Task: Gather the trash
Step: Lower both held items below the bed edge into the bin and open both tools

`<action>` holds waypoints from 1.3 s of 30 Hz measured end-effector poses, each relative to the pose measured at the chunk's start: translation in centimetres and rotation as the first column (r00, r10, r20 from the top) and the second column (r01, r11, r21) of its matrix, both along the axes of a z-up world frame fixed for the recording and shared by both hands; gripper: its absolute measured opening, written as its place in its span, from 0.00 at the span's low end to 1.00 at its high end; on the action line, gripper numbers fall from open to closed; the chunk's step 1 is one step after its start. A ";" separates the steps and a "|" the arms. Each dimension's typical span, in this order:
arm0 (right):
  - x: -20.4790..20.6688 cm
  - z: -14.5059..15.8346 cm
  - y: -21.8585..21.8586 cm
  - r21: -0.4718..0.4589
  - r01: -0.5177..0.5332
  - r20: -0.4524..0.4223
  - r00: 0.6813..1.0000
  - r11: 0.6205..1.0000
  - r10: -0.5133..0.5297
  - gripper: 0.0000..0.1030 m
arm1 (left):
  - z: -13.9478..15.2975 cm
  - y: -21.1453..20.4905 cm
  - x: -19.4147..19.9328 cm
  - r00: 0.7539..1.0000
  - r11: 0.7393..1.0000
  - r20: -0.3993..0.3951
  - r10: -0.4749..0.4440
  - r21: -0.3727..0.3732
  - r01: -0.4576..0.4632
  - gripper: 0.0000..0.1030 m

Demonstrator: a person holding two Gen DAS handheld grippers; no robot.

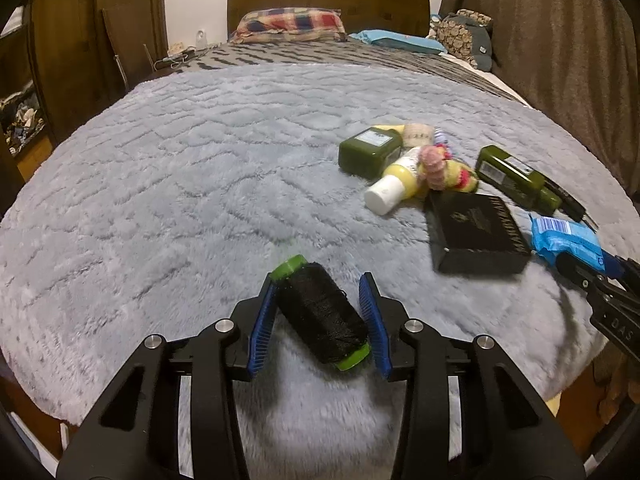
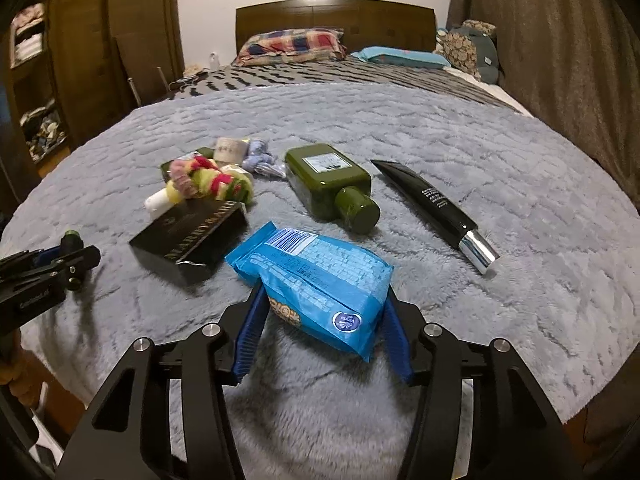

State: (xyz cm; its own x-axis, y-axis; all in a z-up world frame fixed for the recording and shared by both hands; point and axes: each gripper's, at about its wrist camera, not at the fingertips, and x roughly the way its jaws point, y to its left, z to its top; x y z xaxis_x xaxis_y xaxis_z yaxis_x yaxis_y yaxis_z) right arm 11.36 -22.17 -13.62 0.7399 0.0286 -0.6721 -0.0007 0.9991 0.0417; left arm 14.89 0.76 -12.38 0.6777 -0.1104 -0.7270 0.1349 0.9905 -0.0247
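My left gripper [image 1: 318,316] has a spool of black thread [image 1: 322,314] between its blue pads [image 1: 262,326], pinching it. The spool has bright green end caps and sits tilted, far cap toward the left pad, near cap toward the right one. It's just above the grey fluffy blanket [image 1: 160,184] at the near edge of the bed.

My right gripper [image 2: 322,308] is clamped on a blue tissue pack [image 2: 316,276]: crinkly plastic, white barcode at the far end, round blue sticker on the near end, yellow lettering half hidden by the left pad. The pack is squeezed at its near half; the far end sticks out forward.

Further along the blanket:
- black box with gold print [image 2: 192,236], just left of the pack
- dark green bottle [image 2: 332,188] lying flat, cap toward me
- black tube with silver cap [image 2: 436,210], off to the right
- pile with a yellow bottle [image 1: 396,180], a second green bottle [image 1: 370,150] and knitted bits [image 2: 208,180]
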 end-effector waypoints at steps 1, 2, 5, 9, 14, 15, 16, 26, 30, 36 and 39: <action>-0.2 0.2 0.0 0.001 0.002 0.006 1.000 1.000 -0.002 0.50 | 0.3 0.0 -0.5 1.000 1.000 0.006 -0.002 -0.004 0.002 0.38; -0.7 0.5 -0.1 0.001 0.005 0.016 1.000 1.000 -0.005 0.50 | 0.6 0.0 -1.0 1.000 1.000 0.013 -0.004 -0.006 0.005 0.38; -2.0 1.4 -0.3 -0.005 0.017 0.034 0.999 1.000 -0.017 0.48 | 1.9 -0.2 -3.0 0.999 1.000 0.043 -0.015 -0.010 0.016 0.38; -4.6 2.8 -0.8 0.003 0.022 0.068 0.997 1.000 -0.022 0.47 | 3.5 -0.9 -5.5 0.996 0.999 0.081 -0.035 -0.003 0.035 0.38; -8.5 4.0 -0.9 0.015 0.004 0.102 0.995 1.000 -0.006 0.46 | 4.5 -1.8 -9.6 0.992 0.997 0.109 -0.071 -0.012 0.073 0.38; -9.5 4.0 -0.8 0.024 -0.010 0.097 0.995 1.000 0.007 0.46 | 4.4 -2.0 -10.5 0.991 0.997 0.109 -0.078 -0.013 0.079 0.38; -10.2 3.8 -0.8 0.034 -0.024 0.090 0.996 0.999 0.020 0.46 | 4.3 -2.1 -11.2 0.991 0.996 0.106 -0.086 -0.012 0.087 0.38; -13.6 -3.4 1.6 0.078 -0.133 -0.118 0.983 0.988 0.142 0.46 | -3.8 -3.1 -15.6 0.984 0.987 -0.079 -0.160 -0.011 0.159 0.38; -13.3 -7.8 2.2 0.100 -0.116 -0.237 0.962 0.988 0.136 0.46 | -7.6 -3.9 -15.9 0.969 0.981 -0.158 -0.191 -0.010 0.192 0.38; -12.1 -12.6 2.2 0.138 -0.080 -0.365 0.923 0.987 0.126 0.46 | -13.2 -4.7 -15.3 0.930 0.977 -0.302 -0.212 -0.041 0.209 0.38; -11.6 -14.8 2.4 0.140 -0.064 -0.420 0.900 0.988 0.118 0.46 | -15.9 -5.0 -14.8 0.904 0.976 -0.369 -0.218 -0.057 0.212 0.38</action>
State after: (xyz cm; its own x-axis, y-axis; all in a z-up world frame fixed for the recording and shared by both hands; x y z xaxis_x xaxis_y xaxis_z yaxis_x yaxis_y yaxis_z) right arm -0.19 -19.80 -28.42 0.3736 0.1824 -0.9095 -0.0464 0.9829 0.1781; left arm 0.10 -4.24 -28.32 0.3183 -0.2361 -0.9181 0.3228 0.9376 -0.1292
